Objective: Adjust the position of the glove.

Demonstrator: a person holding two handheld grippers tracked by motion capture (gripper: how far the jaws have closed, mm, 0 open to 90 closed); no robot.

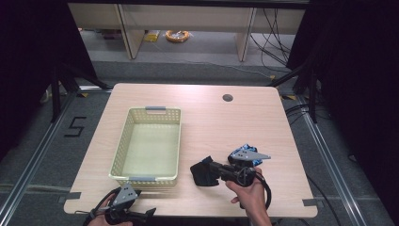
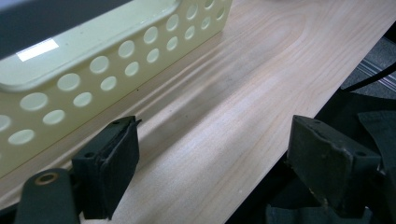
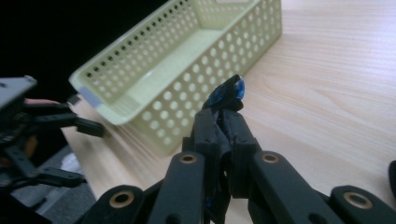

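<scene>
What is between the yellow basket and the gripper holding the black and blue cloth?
Nothing but bare wooden table. In the high view, light wood separates the basket from the right gripper and its cloth.

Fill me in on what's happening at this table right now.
A person works at a wooden table with a gripper in each hand. The right gripper is shut on a piece of black and blue fabric, held just right of a pale yellow perforated basket. The basket looks empty. The left gripper is open, jaws wide apart with nothing between them, at the table's near edge beside the basket's near end. The fabric has not gone into the basket yet.
</scene>
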